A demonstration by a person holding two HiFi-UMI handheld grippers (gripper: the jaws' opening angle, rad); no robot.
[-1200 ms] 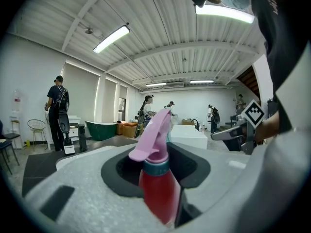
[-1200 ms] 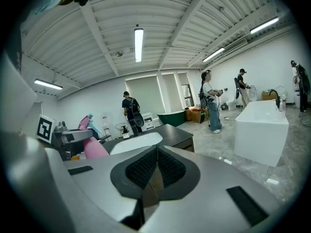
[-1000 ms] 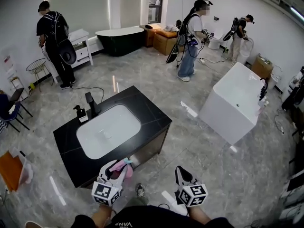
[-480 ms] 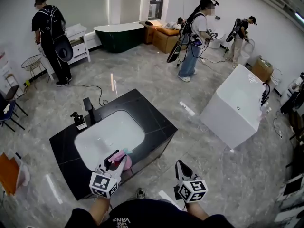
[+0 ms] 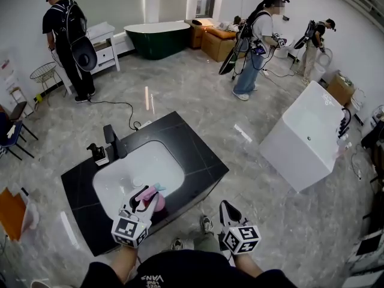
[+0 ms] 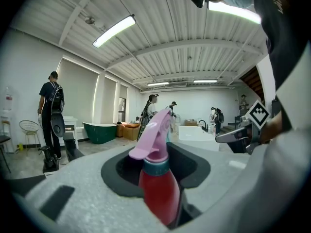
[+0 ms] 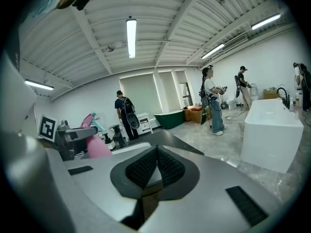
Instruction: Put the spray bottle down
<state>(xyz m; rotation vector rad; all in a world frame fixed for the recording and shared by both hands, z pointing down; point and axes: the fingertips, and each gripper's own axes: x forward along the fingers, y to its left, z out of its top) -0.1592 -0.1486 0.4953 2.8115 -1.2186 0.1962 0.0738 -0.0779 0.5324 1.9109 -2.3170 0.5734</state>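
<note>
Spray bottle [image 6: 158, 183]: stands upright between the jaws of the left gripper [image 5: 143, 203], pinched at its reddish body, with teal collar and pink trigger head rising clear above the pads. Hangs in the air over the near edge of a white basin [image 5: 114, 176], as the head view shows, touching neither basin nor top.

Around it: basin sunk into a black counter [image 5: 195, 155]; black faucet [image 5: 112, 140] and small dispenser [image 5: 96, 153] side by side at the far left rim, well apart from the bottle.

Right gripper [image 7: 154, 165]: pressed together, ribbed pads meeting, nothing between them. Rides level with the left one, off the counter's near right corner, above grey floor [image 5: 198, 101].

Farther out: white tub [image 5: 312, 131] to the right; dark green tub [image 5: 159, 38] against the back wall; one person [image 5: 66, 41] by a white cabinet [image 5: 105, 47] at left, two more people [image 5: 258, 41] standing at the back right.
</note>
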